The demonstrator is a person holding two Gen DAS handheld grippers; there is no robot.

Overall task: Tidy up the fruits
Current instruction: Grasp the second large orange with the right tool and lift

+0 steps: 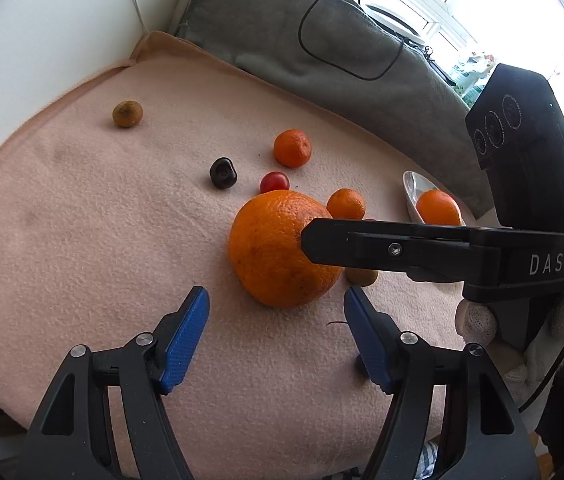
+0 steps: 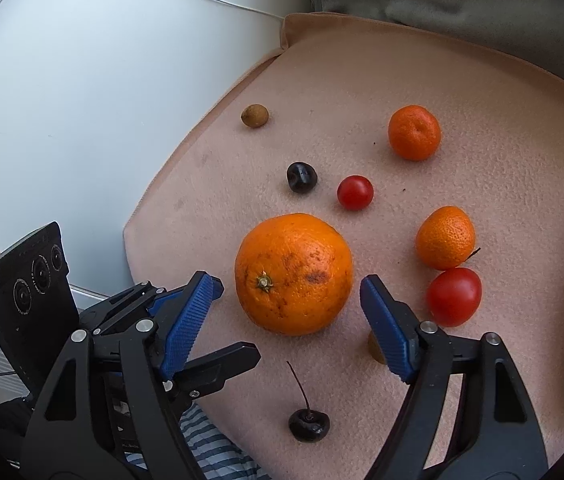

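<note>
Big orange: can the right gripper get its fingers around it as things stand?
Probably yes. The right gripper is open, pads flanking the big orange without touching. The large tomato sits just outside the right-hand finger but leaves room.

**A:** where are the grippers at rn?

**B:** right gripper (image 2: 285, 304) points steeply down, blue pads (image 2: 188, 320) spread apart, not pressing on anything. In the left wrist view it reaches in from the right side, held by a white-gloved hand (image 1: 517, 332).

**A:** and the left?

**B:** left gripper (image 1: 276, 312) tilted down too, jaws apart, nothing gripped.
</note>
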